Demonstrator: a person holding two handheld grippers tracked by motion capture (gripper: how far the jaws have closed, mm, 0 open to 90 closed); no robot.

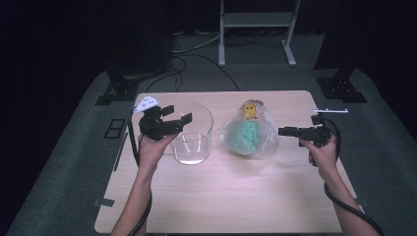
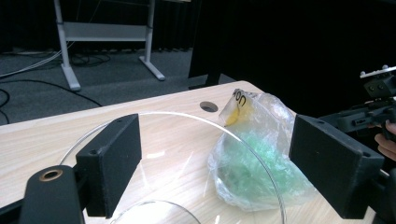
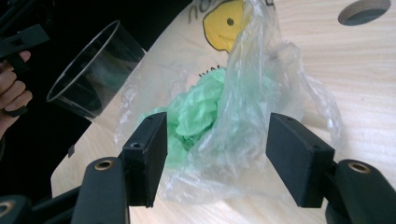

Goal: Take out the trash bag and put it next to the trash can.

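With the left claw (image 1: 178,115) hanging released at the glass bowl's (image 1: 193,132) rim, the right claw (image 1: 284,131) — also released — is nearing the plastic bag (image 1: 248,135) mid-surface and should pinch loose film, not the green contents.

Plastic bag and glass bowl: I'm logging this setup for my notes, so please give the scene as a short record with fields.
surface: wooden table
bag: clear plastic bag with green contents and a yellow smiley print, lying right of the bowl
bowl: clear glass bowl, upright
left gripper: open, its jaws astride the bowl's rim
right gripper: open, pointed at the bag, not gripping it
background: white metal stand on the floor beyond the table
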